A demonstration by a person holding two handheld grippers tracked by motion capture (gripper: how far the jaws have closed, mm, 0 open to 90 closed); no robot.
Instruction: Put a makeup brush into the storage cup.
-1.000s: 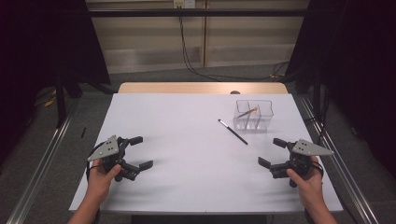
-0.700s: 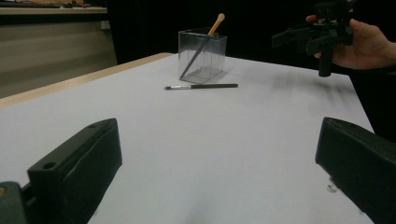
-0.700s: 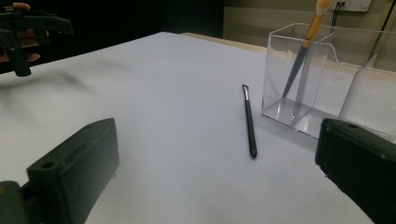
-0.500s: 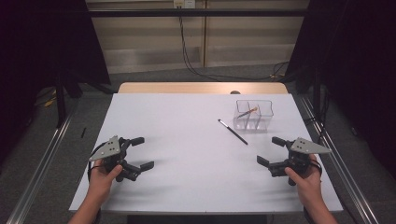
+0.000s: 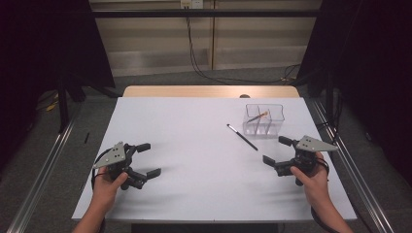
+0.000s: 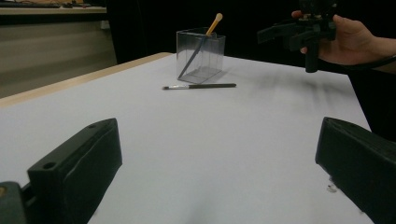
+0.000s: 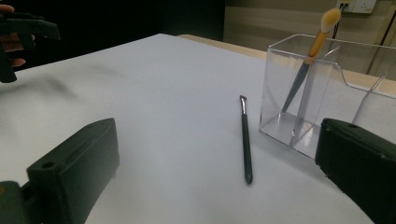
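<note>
The black brush (image 5: pixel 242 137) lies flat on the white table (image 5: pixel 194 126), right of centre in the high view, slanting from upper left to lower right, just beside the lower left corner of the clear organizer (image 5: pixel 264 118). The organizer sits in the upper right part of the tabletop and is split into compartments; a tan-tipped brush (image 5: pixel 257 116) leans in its left compartment, bristles up. In the right gripper view the black brush (image 7: pixel 245 140) lies in mid-frame, close to the organizer (image 7: pixel 322 88) but apart from it. The left gripper (image 5: pixel 146 159) is held low at the lower left of the high view, jaws spread apart and empty. The right gripper (image 5: pixel 277 150) is at the lower right, jaws likewise apart and empty, below the black brush.
</note>
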